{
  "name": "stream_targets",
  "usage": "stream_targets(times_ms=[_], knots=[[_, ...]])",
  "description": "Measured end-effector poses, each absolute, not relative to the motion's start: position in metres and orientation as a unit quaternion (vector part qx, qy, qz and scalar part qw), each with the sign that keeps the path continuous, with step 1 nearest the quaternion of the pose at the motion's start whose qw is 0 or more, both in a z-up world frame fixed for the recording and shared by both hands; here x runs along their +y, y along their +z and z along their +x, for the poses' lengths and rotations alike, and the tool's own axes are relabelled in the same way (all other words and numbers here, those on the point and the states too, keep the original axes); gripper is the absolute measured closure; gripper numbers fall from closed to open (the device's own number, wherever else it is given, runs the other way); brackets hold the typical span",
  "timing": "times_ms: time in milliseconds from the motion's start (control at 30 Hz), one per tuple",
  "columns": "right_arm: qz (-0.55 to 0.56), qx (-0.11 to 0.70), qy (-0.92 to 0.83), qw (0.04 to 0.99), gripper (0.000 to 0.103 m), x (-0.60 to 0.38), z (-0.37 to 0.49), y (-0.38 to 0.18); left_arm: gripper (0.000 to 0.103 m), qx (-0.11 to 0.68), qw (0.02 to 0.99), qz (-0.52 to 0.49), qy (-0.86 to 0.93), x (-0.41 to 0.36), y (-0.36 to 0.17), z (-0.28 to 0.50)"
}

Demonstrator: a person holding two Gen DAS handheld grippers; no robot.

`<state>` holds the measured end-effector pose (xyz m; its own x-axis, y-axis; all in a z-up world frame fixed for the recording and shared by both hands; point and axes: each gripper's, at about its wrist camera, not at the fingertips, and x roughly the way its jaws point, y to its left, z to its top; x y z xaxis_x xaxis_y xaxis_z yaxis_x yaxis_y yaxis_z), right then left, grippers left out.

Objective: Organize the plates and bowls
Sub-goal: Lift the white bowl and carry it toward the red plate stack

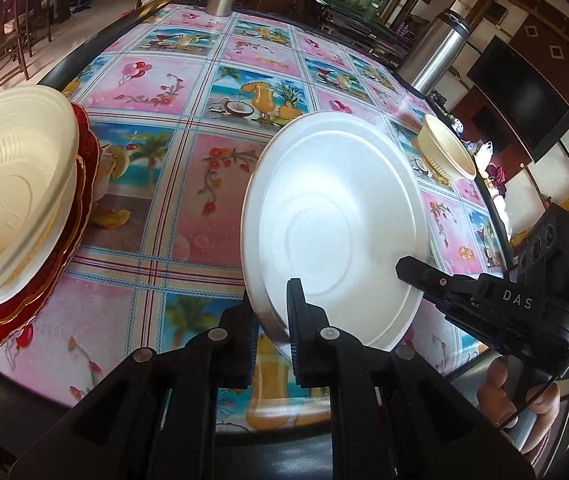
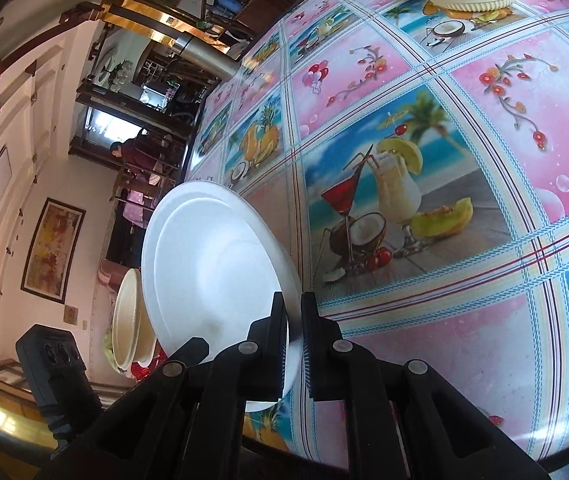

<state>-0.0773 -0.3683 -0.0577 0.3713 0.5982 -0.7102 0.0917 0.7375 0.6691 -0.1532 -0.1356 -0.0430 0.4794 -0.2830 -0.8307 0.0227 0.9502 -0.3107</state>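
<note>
A cream bowl sits on red plates at the left edge of the worktop, and a second cream bowl stands alone near the far right edge. Two steel flasks rise at the far rim of the worktop. Between the stack and the lone bowl the patterned cloth lies bare — a broad stretch of pink and blue squares.

The white plate is held up off the worktop, tilted steeply on edge, over the near side. The left hand-held gripper pinches its lower rim, one finger on each face, set narrow on the plate. The right hand-held gripper clamps the same plate's rim from the other side; in the left view one of its fingers lies across the plate's right edge, and the person's right hand wraps the handle below. Both tools point away from the person, across the worktop.

In the right view the stacked bowl shows just behind the plate, close beside it but apart, with the left tool's body below. The dark near edge of the worktop runs just under the plate.
</note>
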Motion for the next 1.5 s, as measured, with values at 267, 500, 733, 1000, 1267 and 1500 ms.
stream_targets(times_ms=[267,500,733,1000,1267,1500], knots=[[0.327,0.536,0.157,0.762,0.096,-0.378,-0.073,-0.064,0.091,0.495,0.859,-0.101,-0.085,-0.146,-0.044,-0.153],[0.325,0.533,0.157,0.765,0.096,-0.374,-0.074,-0.058,0.091,0.491,0.862,-0.098,-0.081,-0.144,-0.046,-0.155],[0.318,0.534,0.156,0.768,0.095,-0.364,-0.073,-0.055,0.091,0.484,0.867,-0.09,-0.073,-0.138,-0.048,-0.157],[0.312,0.545,0.152,0.763,0.094,-0.353,-0.07,-0.064,0.09,0.483,0.868,-0.089,-0.077,-0.136,-0.053,-0.158],[0.307,0.547,0.149,0.765,0.094,-0.344,-0.07,-0.063,0.089,0.482,0.867,-0.1,-0.082,-0.129,-0.053,-0.159],[0.3,0.551,0.143,0.765,0.087,-0.345,-0.068,-0.059,0.089,0.486,0.863,-0.101,-0.091,-0.129,-0.055,-0.157]])
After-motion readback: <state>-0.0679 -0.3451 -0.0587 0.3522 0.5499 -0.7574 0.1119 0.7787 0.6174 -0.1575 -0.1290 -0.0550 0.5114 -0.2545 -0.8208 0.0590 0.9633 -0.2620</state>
